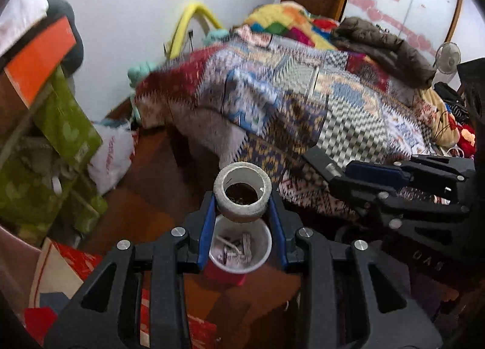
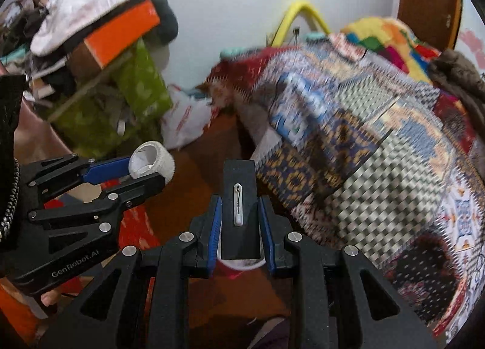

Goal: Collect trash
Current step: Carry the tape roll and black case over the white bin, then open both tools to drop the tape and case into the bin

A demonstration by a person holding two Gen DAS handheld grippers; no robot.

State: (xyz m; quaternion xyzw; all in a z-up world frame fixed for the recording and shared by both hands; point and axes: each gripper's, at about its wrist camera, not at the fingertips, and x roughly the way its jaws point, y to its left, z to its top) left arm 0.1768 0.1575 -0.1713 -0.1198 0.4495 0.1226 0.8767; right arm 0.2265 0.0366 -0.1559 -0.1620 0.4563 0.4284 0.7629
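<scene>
My left gripper (image 1: 242, 200) is shut on a greyish-white tape roll (image 1: 242, 212), held with its hole facing the camera. Directly below it stands a red cup (image 1: 241, 250) with a white inside and several scraps in it. In the right wrist view my right gripper (image 2: 239, 202) is shut on a flat black card (image 2: 239, 243) that carries a small white pin. The red cup's rim (image 2: 242, 264) shows just under the card. Each gripper appears in the other's view: the right gripper (image 1: 342, 174) at the right, and the left gripper (image 2: 145, 171) with the tape roll (image 2: 151, 162) at the left.
A bed under a patchwork quilt (image 1: 318, 100) fills the right side, with a brown jacket (image 1: 385, 45) on it. At the left are stacked green bags (image 1: 45, 167), an orange box (image 1: 39, 61) and a white plastic bag (image 1: 110, 161). Red patterned paper (image 1: 75, 264) lies on the brown wooden floor (image 1: 145, 212).
</scene>
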